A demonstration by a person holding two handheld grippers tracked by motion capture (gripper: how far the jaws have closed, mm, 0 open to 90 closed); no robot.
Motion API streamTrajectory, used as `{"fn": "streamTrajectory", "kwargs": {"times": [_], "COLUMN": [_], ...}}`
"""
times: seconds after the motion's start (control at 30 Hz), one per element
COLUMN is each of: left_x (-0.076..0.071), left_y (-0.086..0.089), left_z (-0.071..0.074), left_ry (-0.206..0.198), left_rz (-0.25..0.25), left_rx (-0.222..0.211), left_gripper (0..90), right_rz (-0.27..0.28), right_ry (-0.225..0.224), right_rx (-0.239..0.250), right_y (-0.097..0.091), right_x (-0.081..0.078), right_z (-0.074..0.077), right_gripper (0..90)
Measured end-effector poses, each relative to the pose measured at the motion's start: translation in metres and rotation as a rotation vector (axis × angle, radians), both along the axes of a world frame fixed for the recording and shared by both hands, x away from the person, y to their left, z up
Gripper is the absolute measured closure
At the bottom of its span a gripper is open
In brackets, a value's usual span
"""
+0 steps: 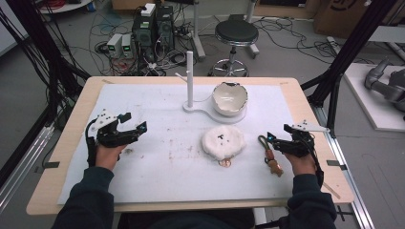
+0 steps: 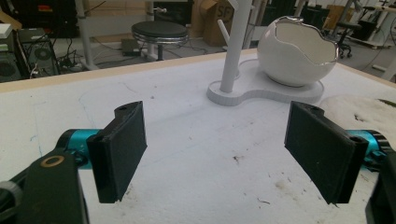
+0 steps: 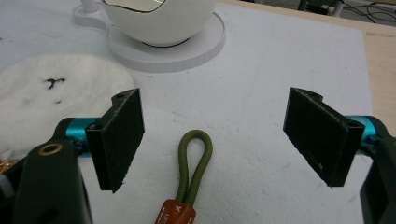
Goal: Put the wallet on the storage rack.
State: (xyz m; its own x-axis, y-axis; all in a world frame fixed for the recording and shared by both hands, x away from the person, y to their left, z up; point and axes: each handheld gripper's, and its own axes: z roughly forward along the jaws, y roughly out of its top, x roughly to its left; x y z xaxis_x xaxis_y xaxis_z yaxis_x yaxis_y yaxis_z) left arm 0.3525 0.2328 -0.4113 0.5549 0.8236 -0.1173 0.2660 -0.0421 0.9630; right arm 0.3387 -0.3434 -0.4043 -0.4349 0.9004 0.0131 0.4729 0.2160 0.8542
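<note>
A keychain with an olive cord loop [image 3: 195,161] and a brown tag [image 1: 272,161] lies on the white mat, near the right edge. My right gripper [image 1: 279,139] hovers open around the loop, the cord between its jaws in the right gripper view, untouched. A white fluffy pad [image 1: 223,142] lies mid-mat with a coppery piece [image 1: 225,163] at its near edge. A white eggshell-shaped bowl [image 1: 229,98] sits on a white base with an upright peg stand [image 1: 189,78]. My left gripper [image 1: 135,125] stands open over bare mat at the left, nothing between its pads [image 2: 122,148].
The white mat [image 1: 157,162] covers a wooden table [image 1: 76,112]. Behind the table stand a black stool [image 1: 236,36], computer boxes and cables [image 1: 153,28]. Black frame posts [image 1: 334,81] rise at the right.
</note>
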Motion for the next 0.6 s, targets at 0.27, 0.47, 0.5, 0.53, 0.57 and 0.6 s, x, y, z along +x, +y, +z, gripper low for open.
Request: {"fn": "streamTrajectory", "kwargs": {"times": [0.27,0.47,0.5,0.53,0.57,0.6], "left_x": [0.002,0.002,0.001,0.001,0.002,0.002], "left_y": [-0.004,-0.005,-0.005,-0.005,-0.005,-0.005], "left_z": [-0.002,-0.002,-0.002,-0.002,-0.002,-0.002], "left_ry": [0.011,0.013,0.010,0.010,0.009,0.010], "left_rz": [-0.006,-0.009,-0.008,-0.008,-0.008,-0.006], "left_rx": [0.007,0.015,0.013,0.013,0.004,0.005], "left_gripper": [21.2,21.4,21.4,21.4,21.4,21.4], "right_rz": [0.049,0.087,0.083,0.083,0.074,0.070], "right_ry": [0.016,0.020,0.016,0.016,0.013,0.012], "right_rx": [0.010,-0.016,-0.016,-0.016,-0.010,-0.010], "right_y": [0.010,0.024,0.023,0.023,0.021,0.021], "right_x": [0.003,0.007,0.006,0.006,0.004,0.004], "right_z": [-0.002,-0.003,-0.003,-0.003,-0.001,-0.001], "right_gripper": [20.9,20.9,20.9,20.9,20.9,20.9]}}
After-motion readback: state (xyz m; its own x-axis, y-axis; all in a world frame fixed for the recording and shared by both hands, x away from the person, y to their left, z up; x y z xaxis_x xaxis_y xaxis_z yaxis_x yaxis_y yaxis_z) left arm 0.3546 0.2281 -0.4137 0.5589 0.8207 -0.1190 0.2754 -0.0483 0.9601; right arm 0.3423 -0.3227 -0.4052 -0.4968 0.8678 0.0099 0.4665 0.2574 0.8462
